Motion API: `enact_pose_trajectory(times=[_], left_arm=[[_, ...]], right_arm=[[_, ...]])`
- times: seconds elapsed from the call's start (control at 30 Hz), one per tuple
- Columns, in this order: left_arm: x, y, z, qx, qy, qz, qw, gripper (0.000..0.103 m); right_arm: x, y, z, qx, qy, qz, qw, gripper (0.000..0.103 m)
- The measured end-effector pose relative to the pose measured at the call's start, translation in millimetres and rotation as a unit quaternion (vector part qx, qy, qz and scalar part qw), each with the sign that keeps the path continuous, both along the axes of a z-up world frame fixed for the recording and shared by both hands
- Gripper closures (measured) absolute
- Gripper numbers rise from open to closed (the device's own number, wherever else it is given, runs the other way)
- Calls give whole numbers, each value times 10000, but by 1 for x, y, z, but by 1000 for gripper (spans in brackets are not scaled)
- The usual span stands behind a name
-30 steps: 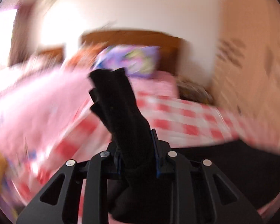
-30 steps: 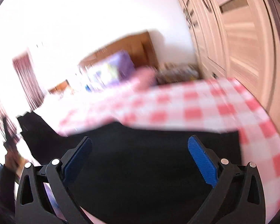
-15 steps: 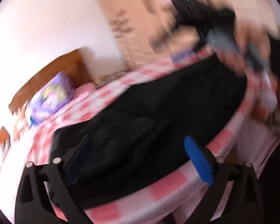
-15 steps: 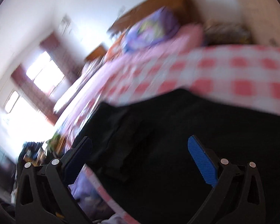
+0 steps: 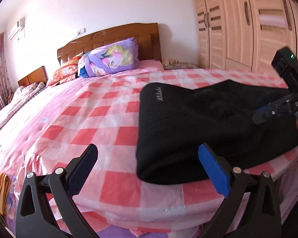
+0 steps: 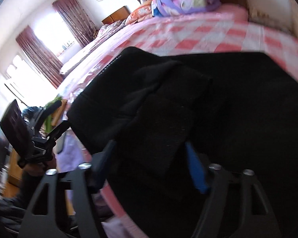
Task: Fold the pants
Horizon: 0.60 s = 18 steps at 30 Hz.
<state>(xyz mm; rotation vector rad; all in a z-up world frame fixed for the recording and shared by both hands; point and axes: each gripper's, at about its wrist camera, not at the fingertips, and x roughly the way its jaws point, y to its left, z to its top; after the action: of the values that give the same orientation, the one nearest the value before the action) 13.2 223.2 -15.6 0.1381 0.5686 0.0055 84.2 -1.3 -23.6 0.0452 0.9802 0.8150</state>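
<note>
Black pants [image 5: 188, 123] lie folded on the pink checked bed sheet [image 5: 89, 119], near the bed's front edge. My left gripper [image 5: 149, 150] stands wide open just short of the pants' left folded end, with nothing between its fingers. In the right wrist view the pants [image 6: 238, 99] fill the frame. My right gripper [image 6: 149, 146] hangs over them with its jaws closing, and a raised flap of black fabric [image 6: 161, 123] lies between the fingers. I cannot see the pads press on it. The right gripper [image 5: 258, 117] also shows at the right edge of the left wrist view.
A purple floral pillow [image 5: 109, 59] and an orange one lean on the wooden headboard [image 5: 119, 33] at the far end. Pale wardrobe doors [image 5: 238, 29] stand along the right side. Windows with dark red curtains [image 6: 41, 55] are on the left. The bed's front edge drops off below the grippers.
The left gripper let go of the black fabric it held up, opened wide and dropped to the bed's front edge. The right gripper swung over the pants and its jaws narrowed around a flap.
</note>
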Motion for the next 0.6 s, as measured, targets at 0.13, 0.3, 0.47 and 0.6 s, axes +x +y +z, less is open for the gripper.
enact_pose_trajectory(times=[0.13,0.3,0.47,0.6], left_arm=[[1,-2,-10,114,146,-10,9998,2],[12,6,-24,1,452,-45,9990,2],[6,10,-23,-119,421,1,9990,2],[5,9,-24,-147,378,3,9992,2]], right_arm=[[-2,-10,10,23,-364,-5,9993,86],[-22,-23,49,311,-1049,-128,9939,97],[-38,-43,47,299,-839,-182,9959,97],[-16,-50,0,251,162,-395,9988,97]])
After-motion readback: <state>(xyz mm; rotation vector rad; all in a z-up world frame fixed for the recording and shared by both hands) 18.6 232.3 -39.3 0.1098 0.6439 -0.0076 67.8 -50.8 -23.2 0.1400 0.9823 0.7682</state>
